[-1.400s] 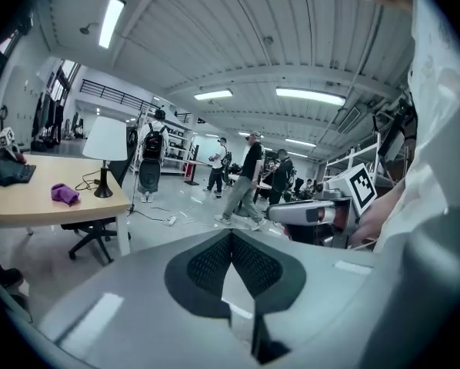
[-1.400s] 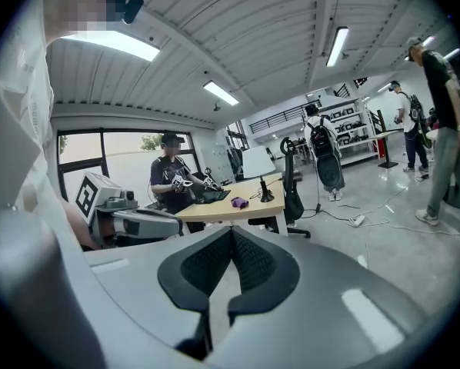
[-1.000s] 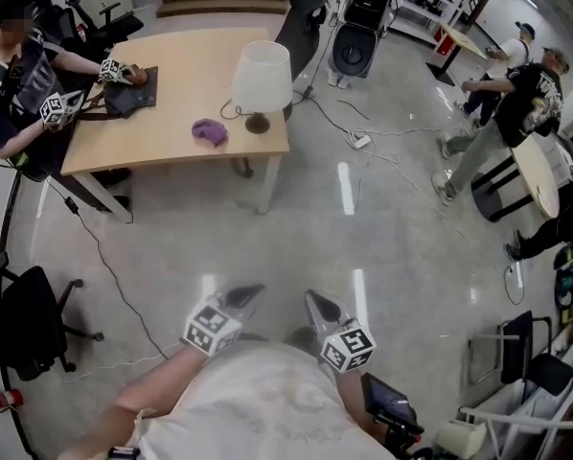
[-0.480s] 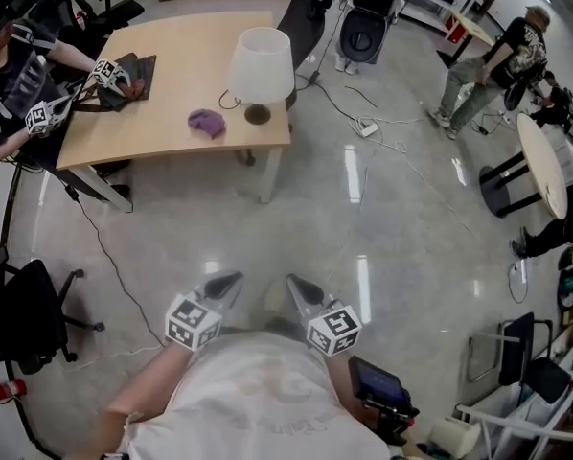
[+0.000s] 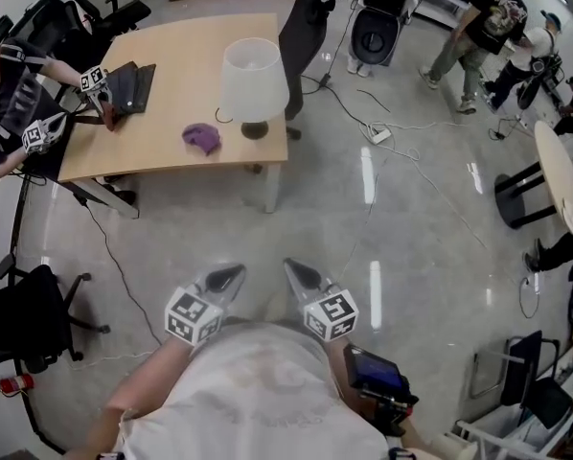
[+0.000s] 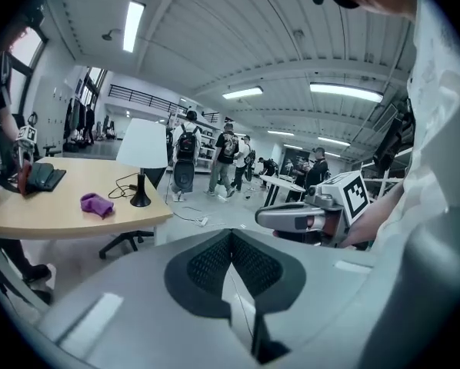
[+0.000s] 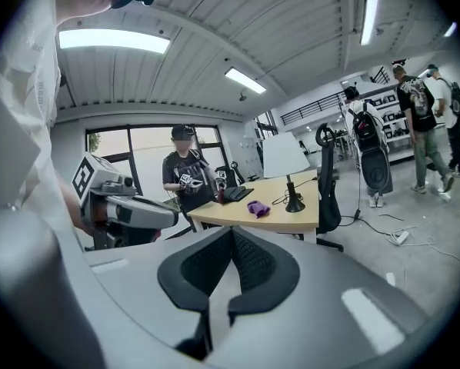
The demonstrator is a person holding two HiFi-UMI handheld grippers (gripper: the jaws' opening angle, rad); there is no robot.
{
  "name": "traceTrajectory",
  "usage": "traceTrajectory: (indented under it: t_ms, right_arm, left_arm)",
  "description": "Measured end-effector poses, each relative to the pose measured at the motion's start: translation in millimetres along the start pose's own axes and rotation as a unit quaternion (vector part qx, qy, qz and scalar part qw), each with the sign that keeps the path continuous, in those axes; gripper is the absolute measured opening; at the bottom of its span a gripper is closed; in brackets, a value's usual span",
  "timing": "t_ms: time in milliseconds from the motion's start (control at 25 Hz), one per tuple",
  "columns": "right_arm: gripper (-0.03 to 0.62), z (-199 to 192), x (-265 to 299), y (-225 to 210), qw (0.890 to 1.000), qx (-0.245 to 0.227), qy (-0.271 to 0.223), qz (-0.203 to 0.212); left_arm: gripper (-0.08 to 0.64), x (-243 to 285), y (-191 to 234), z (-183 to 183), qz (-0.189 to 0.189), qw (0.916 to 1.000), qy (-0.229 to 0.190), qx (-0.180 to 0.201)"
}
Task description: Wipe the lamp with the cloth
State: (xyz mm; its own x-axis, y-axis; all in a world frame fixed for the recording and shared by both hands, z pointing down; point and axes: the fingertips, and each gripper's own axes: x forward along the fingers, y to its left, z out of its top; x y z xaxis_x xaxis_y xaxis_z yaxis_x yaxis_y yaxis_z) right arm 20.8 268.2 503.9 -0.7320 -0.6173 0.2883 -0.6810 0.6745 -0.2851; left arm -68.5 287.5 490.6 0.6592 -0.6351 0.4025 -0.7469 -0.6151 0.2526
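Table (image 5: 176, 70) | lamp (image 5: 253, 75) upright | cloth (image 5: 201, 137) beside | left hand-held gripper (image 5: 234, 275), right hand-held gripper (image 5: 292, 267): closed, empty

Two claws: left claw (image 5: 233, 275), right claw (image 5: 292, 268). One lamp (image 5: 253, 80), one cloth (image 5: 202, 137), one desk (image 5: 186, 84).

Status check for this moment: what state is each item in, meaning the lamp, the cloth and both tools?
lamp: upright on the table, nothing touching it.
cloth: crumpled, lying on the table beside the lamp's base, apart from it.
left tool: shut, empty, held over the floor well short of the table.
right tool: shut, empty, held alongside the left tool.
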Motion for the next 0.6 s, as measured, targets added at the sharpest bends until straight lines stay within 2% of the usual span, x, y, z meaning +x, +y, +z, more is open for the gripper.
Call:
traceTrajectory:
  t_ms: [440,600]
  right_arm:
    - [0.012,16,3,-62,1.0,0.018,0.003,0.023]
    - [0.012,15,-2,-82,0.999,0.026,0.007,0.02]
  left_arm:
    - [0.002,43,14,21,0.052,0.9986,0.004,-0.005]
    - [0.002,61,15,27,0.054,0.9986,0.001,0.002]
